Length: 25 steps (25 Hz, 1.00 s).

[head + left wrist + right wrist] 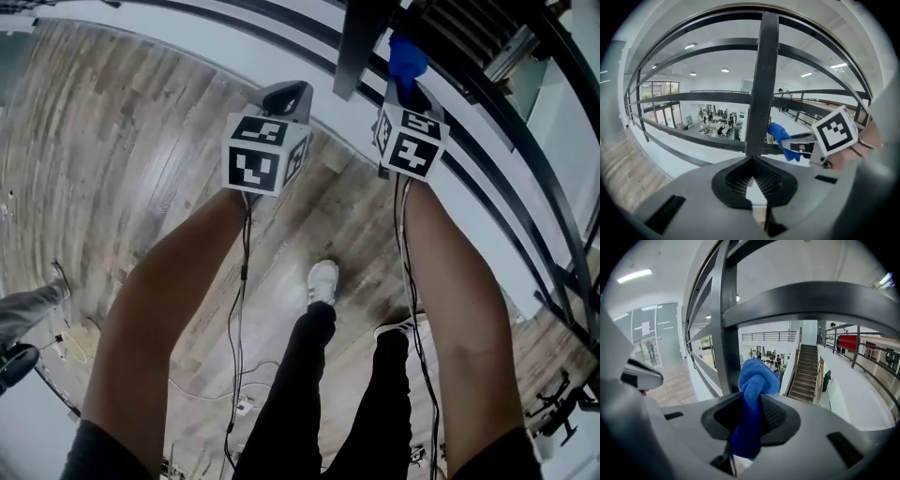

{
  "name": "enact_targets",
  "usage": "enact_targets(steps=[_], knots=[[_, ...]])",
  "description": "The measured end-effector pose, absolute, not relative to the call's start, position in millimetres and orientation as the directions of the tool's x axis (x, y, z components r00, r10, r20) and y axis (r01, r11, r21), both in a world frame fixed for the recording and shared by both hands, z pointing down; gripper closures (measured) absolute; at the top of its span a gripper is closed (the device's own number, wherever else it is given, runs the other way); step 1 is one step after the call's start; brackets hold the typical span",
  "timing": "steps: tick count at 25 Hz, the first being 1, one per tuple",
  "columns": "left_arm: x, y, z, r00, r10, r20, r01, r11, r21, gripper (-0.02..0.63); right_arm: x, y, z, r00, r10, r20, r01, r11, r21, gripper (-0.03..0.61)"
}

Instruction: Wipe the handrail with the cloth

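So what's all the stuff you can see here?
cloth: one, blue, pinched in the right gripper
handrail: one with several bars, dark grey, just ahead of both grippers
post: one, dark grey, upright in the handrail
floor: one, grey-brown wood, underfoot
staircase: one, brown, far beyond the rail
cables: two, dark, hanging from the grippers
shoes: two, white, on the floor
trousers: one pair, black
arms: two, bare
left gripper: one, grey, jaws together, empty
right gripper: one, grey, shut on the cloth
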<state>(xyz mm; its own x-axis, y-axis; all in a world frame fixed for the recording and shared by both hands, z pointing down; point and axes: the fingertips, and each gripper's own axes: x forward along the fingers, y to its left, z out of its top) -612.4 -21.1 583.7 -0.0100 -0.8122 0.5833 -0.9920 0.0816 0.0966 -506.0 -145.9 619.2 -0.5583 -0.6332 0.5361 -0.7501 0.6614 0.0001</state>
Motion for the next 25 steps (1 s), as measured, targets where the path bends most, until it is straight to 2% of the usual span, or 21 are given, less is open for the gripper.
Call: enact_targets(steps=[10, 17, 25], knots=[[-603.0, -42.6, 582.7, 0.012, -0.817, 0.577, -0.982, 0.098, 0.160, 0.610, -521.5, -164.8, 642.7, -0.491, -0.656, 0.573, -0.780, 0.624, 0.045, 0.474], [-572.9, -50.6, 589.1, 0.054, -0.805, 0.591, -0.993, 0.017, 0.113, 0.609, -478.8, -167.5, 640.7, -0.436, -0.681, 0.589, -0.820, 0.570, 0.053, 0.474], [-507.2, -68.1, 587.8, 0.071, -0.807, 0.587, -0.990, 0.014, 0.139, 0.611, -393.2, -171.7, 644.6, -0.377, -0.698, 0.609, -0.871, 0.491, 0.024, 0.474]])
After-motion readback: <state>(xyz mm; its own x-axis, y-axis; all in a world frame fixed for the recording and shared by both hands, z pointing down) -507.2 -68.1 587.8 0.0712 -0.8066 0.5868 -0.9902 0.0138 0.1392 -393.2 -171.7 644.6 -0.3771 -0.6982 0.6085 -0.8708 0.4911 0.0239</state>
